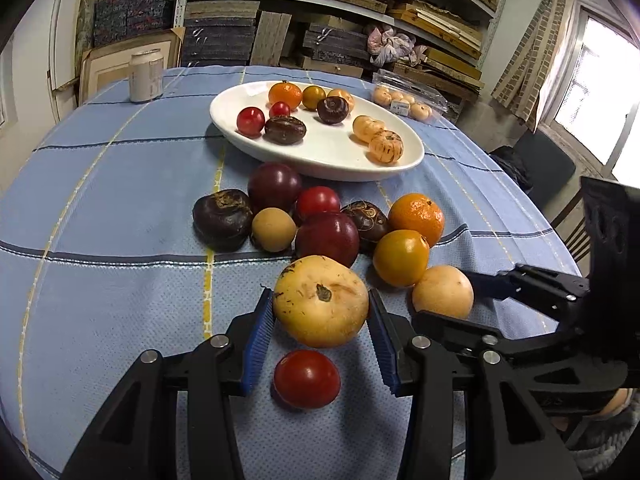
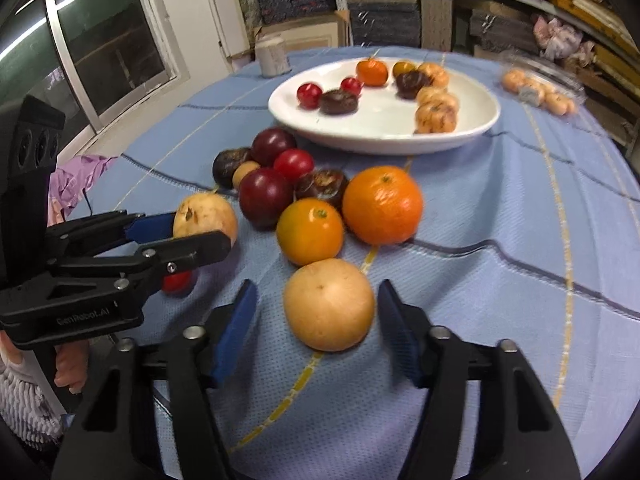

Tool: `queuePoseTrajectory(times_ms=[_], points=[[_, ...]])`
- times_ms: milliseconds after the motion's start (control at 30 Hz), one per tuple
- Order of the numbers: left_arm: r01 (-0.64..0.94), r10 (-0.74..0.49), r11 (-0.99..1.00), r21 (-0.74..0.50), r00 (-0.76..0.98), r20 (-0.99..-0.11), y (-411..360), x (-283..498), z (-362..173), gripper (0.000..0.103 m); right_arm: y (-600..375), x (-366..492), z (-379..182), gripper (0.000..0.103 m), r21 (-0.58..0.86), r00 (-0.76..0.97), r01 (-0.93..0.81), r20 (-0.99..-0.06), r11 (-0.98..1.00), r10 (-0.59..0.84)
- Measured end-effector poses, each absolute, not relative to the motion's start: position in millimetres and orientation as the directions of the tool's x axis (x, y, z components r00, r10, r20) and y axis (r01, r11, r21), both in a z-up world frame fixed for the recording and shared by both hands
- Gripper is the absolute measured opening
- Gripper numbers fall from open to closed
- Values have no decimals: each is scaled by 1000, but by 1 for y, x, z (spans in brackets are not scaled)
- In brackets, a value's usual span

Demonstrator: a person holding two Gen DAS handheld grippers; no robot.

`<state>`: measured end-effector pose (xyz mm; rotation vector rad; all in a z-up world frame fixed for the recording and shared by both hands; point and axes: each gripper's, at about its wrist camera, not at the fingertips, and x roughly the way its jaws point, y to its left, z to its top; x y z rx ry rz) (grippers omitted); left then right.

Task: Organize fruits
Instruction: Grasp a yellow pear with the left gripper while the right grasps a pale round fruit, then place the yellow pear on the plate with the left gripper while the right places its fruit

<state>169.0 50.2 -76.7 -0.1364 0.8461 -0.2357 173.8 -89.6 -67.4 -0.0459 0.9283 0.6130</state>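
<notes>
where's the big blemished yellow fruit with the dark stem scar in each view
Left wrist view: blemished yellow fruit sits low centre, held between the left gripper pads.
Right wrist view: same fruit sits at left, in that gripper's jaws.
Shared landmark: white oval plate beyond the fruit pile.

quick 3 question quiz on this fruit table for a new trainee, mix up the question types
1. True or false: the white plate holds no fruit yet.
2. Which fruit sits between the left gripper pads? A) the yellow spotted fruit B) a dark plum C) a peeled mandarin
3. Fill in: the pale round fruit lies between the right gripper fingers, whose pads do not yet ____ it.

Key
1. False: tomatoes, dark chestnut-like fruits and mandarins already lie on it.
2. A; the pads press on both its sides.
3. touch; a gap shows on each side.
</notes>
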Motion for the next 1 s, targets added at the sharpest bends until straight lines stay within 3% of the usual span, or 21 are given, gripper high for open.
queuePoseTrajectory(times_ms=[100, 333, 733, 1000], points=[[155, -260, 965, -210, 635, -728, 50, 169, -77, 47, -95, 177, -68, 45, 241, 447, -491, -755, 837, 479], [158, -248, 969, -192, 651, -717, 47, 167, -71, 47, -103, 175, -62, 44, 283, 453, -484, -729, 828, 513], [120, -158, 987, -102, 748, -644, 63, 232, 19, 47, -155, 226, 48, 44, 292, 650, -423, -562, 858, 511], [113, -152, 988, -102, 713, -685, 51, 309, 2, 47, -137, 321, 19, 44, 329, 624, -347, -618, 878, 478]])
